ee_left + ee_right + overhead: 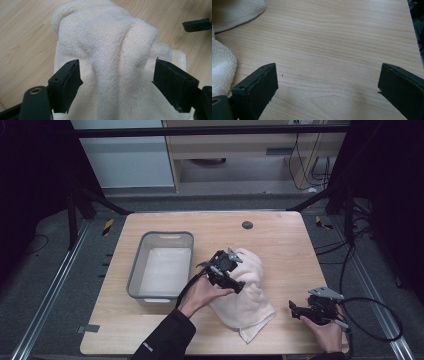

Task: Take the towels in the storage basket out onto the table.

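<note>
You have a cream terry towel [247, 292] lying bunched and rumpled on the desk [285, 245], right of the grey bin [150, 240], one corner trailing toward the near edge.

Grey bin [161, 265] on wooden table [280, 245]

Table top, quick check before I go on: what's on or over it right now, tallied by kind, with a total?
Towels, cream, crumpled: 1
Bins, grey plastic: 1
Tongs, black, hand-held: 2, the left tongs open around a raised fold of the towel, the right tongs open over bare wood
Total: 4
</note>
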The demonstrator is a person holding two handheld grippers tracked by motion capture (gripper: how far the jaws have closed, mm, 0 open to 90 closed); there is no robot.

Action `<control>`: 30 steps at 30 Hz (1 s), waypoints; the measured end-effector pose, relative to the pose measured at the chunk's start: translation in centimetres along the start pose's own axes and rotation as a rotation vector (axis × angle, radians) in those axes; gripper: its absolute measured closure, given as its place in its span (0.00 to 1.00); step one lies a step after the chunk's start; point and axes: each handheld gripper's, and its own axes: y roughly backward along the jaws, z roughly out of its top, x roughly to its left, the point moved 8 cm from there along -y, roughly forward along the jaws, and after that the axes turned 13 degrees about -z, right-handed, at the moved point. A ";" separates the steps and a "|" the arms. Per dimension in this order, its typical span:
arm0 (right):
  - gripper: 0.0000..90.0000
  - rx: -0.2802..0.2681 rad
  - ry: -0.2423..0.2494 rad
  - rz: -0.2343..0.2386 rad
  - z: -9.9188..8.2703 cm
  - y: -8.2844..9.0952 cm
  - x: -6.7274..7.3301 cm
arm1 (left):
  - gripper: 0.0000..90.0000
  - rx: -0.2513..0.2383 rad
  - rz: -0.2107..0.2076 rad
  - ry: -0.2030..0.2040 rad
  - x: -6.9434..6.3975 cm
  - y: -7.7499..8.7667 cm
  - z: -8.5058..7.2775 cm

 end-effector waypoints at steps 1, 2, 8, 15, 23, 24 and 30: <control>0.03 -0.001 -0.001 0.000 0.0 0.0 0.0 | 0.23 -0.014 -0.002 -0.003 -0.1 0.5 -0.2; 0.03 -0.001 -0.003 -0.001 0.0 0.0 0.0 | 0.23 -0.014 -0.002 -0.003 -0.1 0.5 -0.2; 0.03 -0.002 -0.010 0.001 0.0 0.0 0.0 | 0.23 -0.064 0.001 -0.001 -0.1 2.4 -1.4; 0.03 -0.002 -0.007 0.002 0.0 0.1 0.0 | 0.22 -0.139 0.038 0.008 0.5 5.0 -3.1; 0.03 0.001 -0.009 -0.001 -0.1 0.1 0.0 | 0.22 -0.211 0.073 0.037 1.1 7.7 -5.5; 0.03 0.001 -0.009 -0.002 -0.1 0.0 0.0 | 0.22 -0.226 0.084 0.048 1.4 8.4 -6.3; 0.03 0.000 -0.010 -0.004 -0.1 0.1 0.0 | 0.22 -0.280 0.109 0.093 2.2 10.4 -8.4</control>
